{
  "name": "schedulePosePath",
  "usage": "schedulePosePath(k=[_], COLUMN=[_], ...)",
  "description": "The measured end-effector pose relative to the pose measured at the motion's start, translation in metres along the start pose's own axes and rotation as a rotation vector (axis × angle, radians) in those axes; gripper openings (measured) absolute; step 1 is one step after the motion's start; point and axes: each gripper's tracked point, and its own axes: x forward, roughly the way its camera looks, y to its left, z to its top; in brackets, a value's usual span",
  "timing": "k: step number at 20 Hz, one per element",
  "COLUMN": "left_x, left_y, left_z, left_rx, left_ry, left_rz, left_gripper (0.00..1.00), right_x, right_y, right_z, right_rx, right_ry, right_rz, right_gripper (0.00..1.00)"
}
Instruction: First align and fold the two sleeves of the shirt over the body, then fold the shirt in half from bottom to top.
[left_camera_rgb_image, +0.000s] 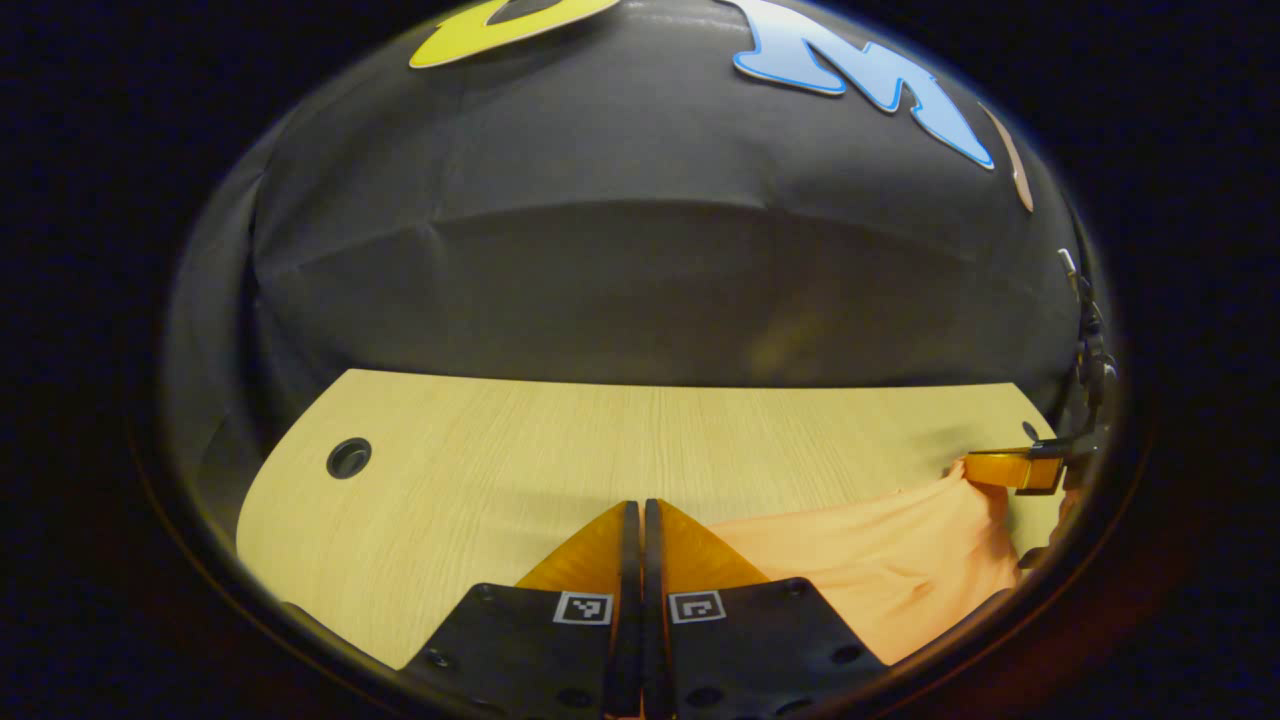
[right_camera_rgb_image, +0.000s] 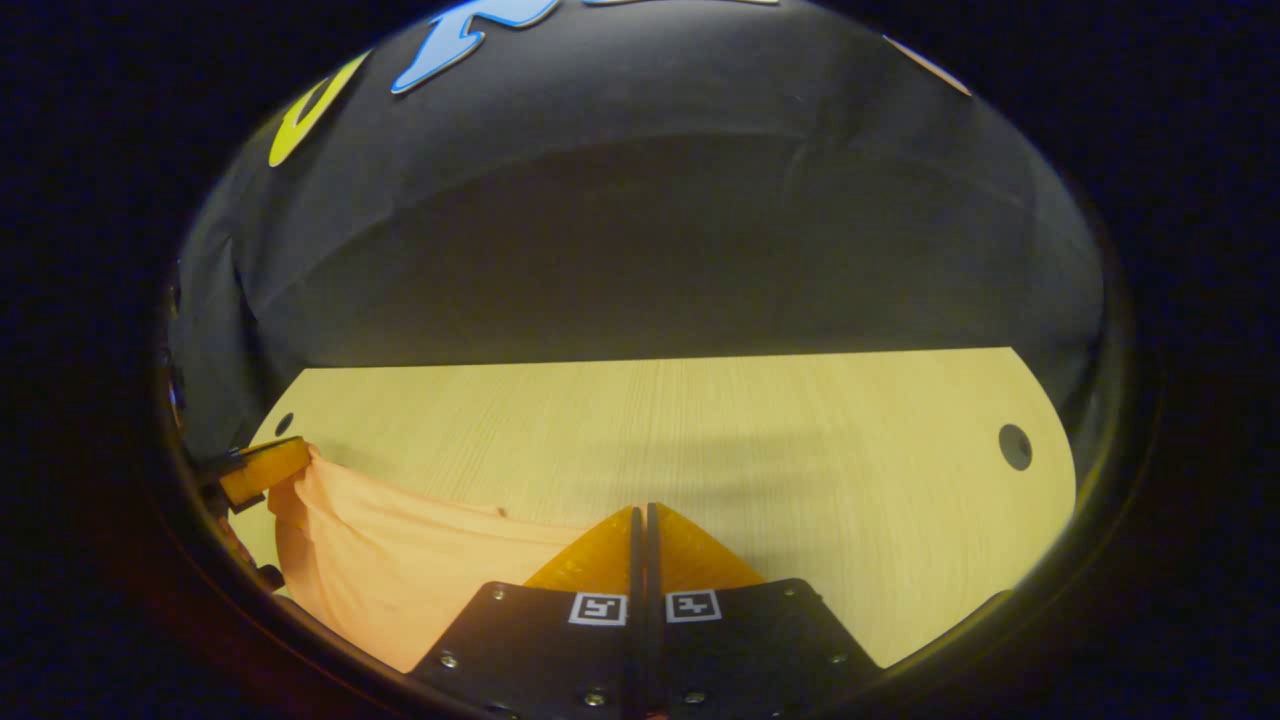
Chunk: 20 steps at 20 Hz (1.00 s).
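The left gripper (left_camera_rgb_image: 641, 512) has its fingers pressed together, apparently pinching one end of the shirt (left_camera_rgb_image: 880, 570); the cloth itself is not visible between the tips. The orange shirt hangs slack between both grippers, just above the table (left_camera_rgb_image: 480, 450) near its front edge, likely so an edge can be carried up evenly. The right gripper (right_camera_rgb_image: 641, 515) is likewise closed at the other end of the cloth, and its grip point is hidden too.
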Motion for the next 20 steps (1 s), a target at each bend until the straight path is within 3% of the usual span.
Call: schedulePosePath(k=[3,5,7,9,14,15,19,20], left_x=[-0.001,-0.008,-0.023,-0.044,-0.118,-0.137,-0.204,-0.22], left_y=[0.002,0.005,0.004,-0.003,-0.023,-0.027,-0.047,-0.054], left_z=[-0.004,0.001,0.007,0.013,0.017,0.019,0.023,0.021], left_rx=[-0.012,-0.018,-0.004,0.01,0.021,0.023,0.052,0.061], left_ry=[0.01,0.001,-0.019,-0.03,-0.063,-0.073,-0.113,-0.124], left_rz=[0.016,0.025,0.031,0.023,-0.014,-0.022,-0.05,-0.057], left_gripper=[0.16,0.41,0.58,0.5,0.53,0.58,0.48,0.52], right_x=[-0.002,-0.01,-0.021,-0.038,-0.103,-0.117,-0.187,-0.203], right_y=[-0.002,-0.008,-0.001,0.003,0.019,0.023,0.036,0.039], right_z=[0.003,0.01,0.017,0.021,0.025,0.024,0.016,0.011], right_rx=[-0.021,-0.05,-0.061,-0.057,-0.078,-0.081,-0.088,-0.093], right_ry=[-0.002,-0.026,-0.051,-0.074,-0.125,-0.135,-0.183,-0.193], right_rz=[-0.003,-0.013,-0.014,-0.007,-0.004,-0.004,-0.003,-0.004], right_gripper=[0.1,0.16,0.16,0.16,0.16,0.16,0.16,0.16])
